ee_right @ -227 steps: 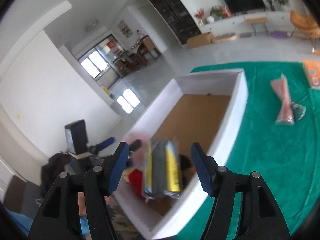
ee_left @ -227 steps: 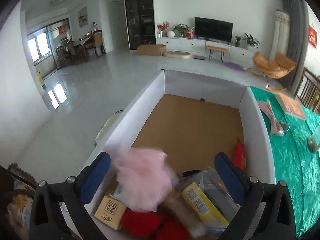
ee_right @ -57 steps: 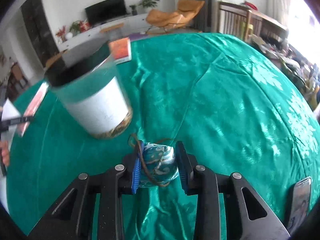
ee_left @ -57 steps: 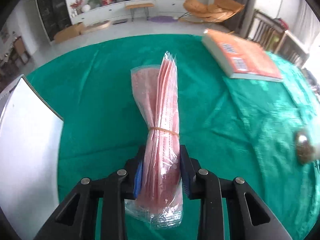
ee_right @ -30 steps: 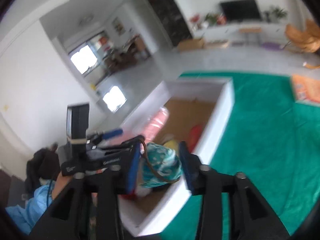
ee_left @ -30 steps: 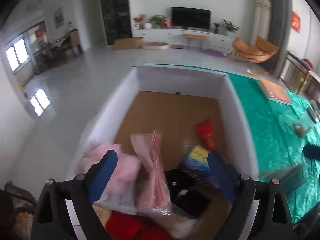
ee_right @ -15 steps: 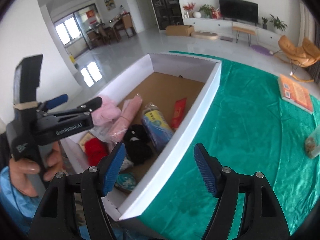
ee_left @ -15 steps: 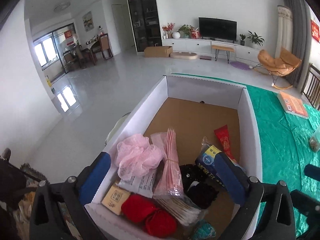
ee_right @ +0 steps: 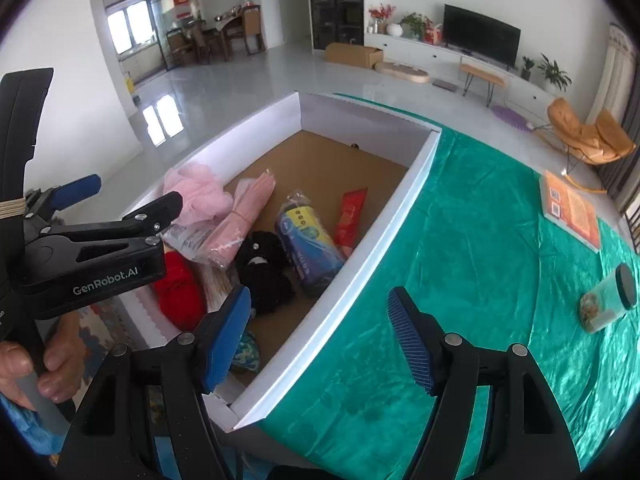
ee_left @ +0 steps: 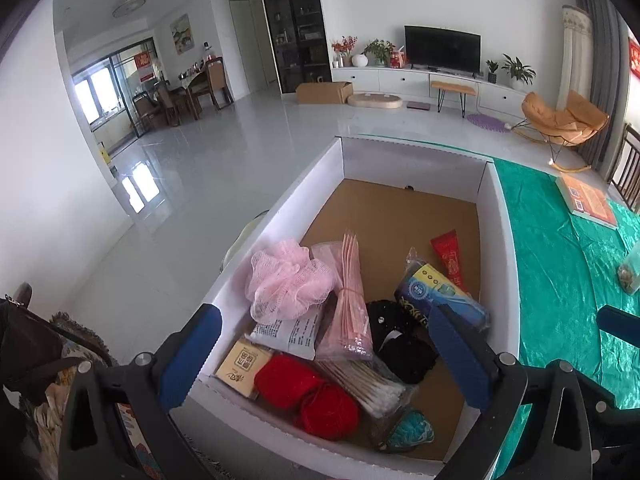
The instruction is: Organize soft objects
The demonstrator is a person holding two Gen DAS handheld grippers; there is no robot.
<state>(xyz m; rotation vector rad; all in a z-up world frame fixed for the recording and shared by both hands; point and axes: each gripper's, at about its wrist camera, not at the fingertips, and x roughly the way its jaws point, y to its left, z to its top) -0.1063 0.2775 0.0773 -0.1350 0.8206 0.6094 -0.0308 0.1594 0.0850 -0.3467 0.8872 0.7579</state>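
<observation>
The left gripper is released and empty above the near end of the white box; the right gripper, jaws just widened, holds nothing over the box's rim. In the box lie the pink mesh sponge, the pink packet bundle and, in the near corner, the teal pouch. The box stands on the green bench.

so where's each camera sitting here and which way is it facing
Left wrist: on the left gripper, angled down into the white box; its two open blue-padded fingers show.
Right wrist: on the right gripper, over the box's near corner and the green tablecloth; its open fingers, the left gripper and the person's hand show.
Shared: the box, pink mesh pouf, red yarn, orange book.
</observation>
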